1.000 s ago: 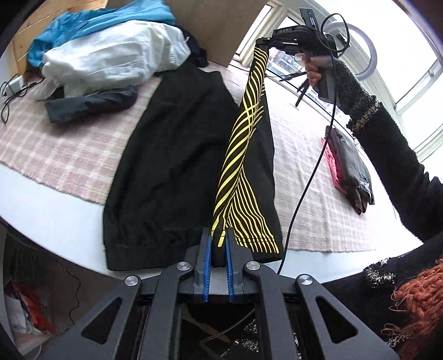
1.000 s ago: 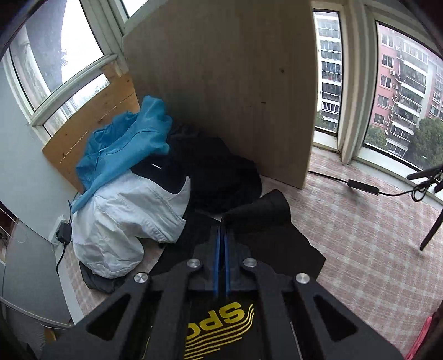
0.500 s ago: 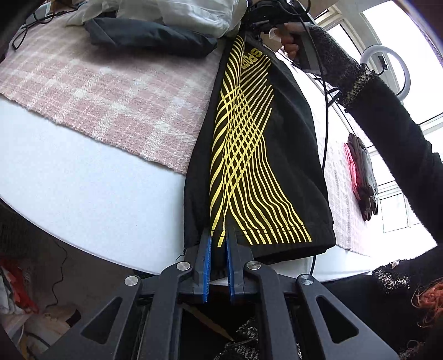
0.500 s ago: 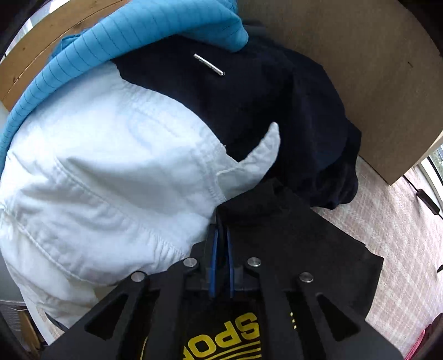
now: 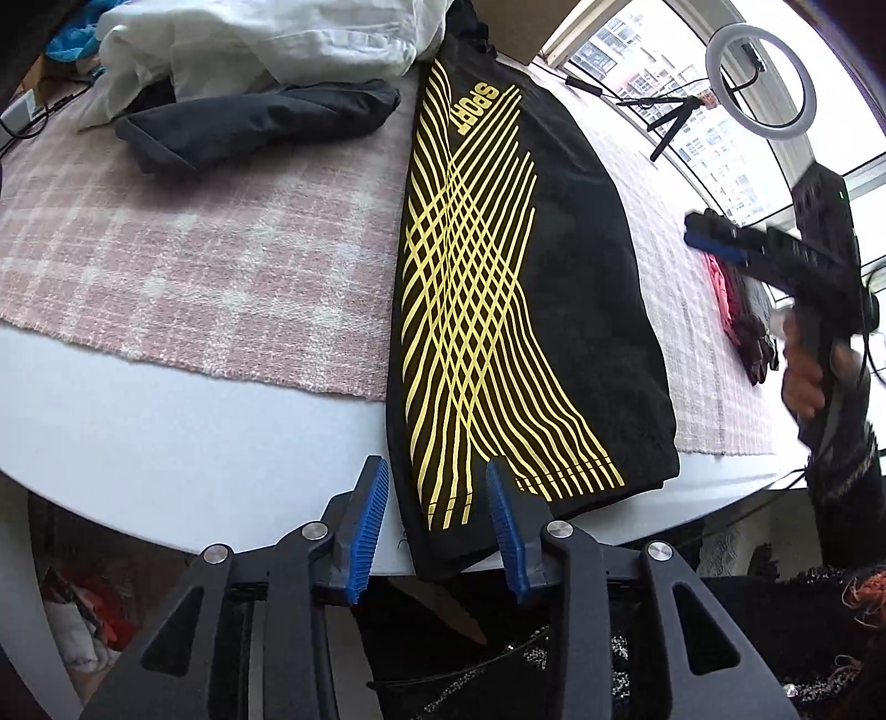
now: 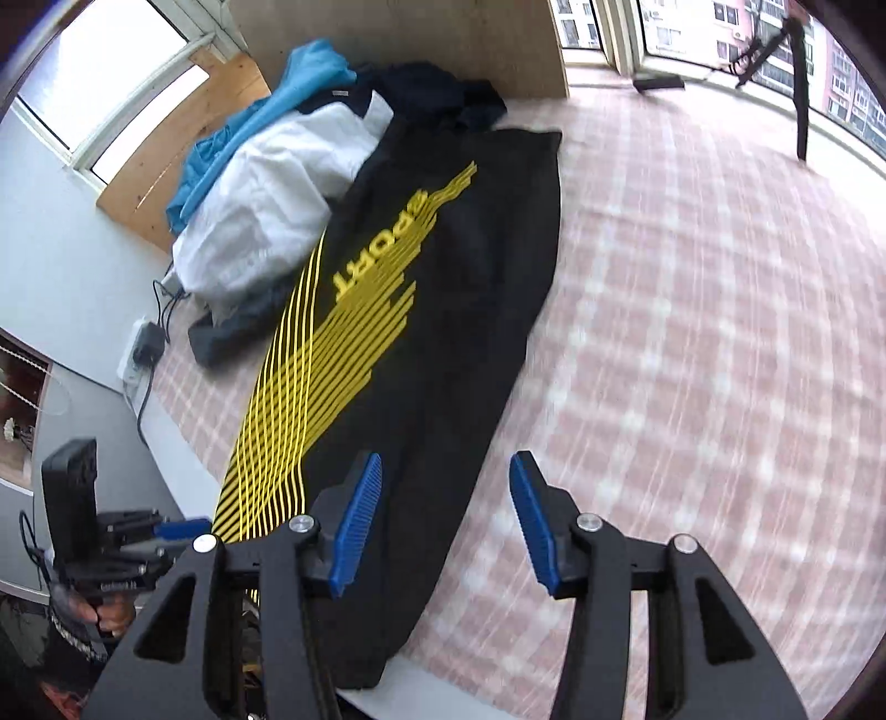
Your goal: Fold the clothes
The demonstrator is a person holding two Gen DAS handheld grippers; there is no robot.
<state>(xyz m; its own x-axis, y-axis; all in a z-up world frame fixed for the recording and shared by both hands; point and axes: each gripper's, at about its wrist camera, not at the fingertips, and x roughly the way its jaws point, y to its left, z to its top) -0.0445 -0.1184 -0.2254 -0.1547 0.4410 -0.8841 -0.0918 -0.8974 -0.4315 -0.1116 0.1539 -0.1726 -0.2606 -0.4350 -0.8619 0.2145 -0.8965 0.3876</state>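
Daylit windows (image 6: 720,33), wooden board (image 6: 398,33) behind, pink plaid cloth (image 6: 692,332) over white table (image 5: 166,421)

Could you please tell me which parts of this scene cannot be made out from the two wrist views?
- Left wrist view: the right hand-held gripper is motion-blurred; its jaw gap is unclear there.
- Both views: the black trousers with yellow stripes hang over the white table edge; the left hand-held gripper hides their end.
- Right wrist view: the pink checked cloth is blurred.
- Left wrist view: the folded dark and red garments are too small to identify.
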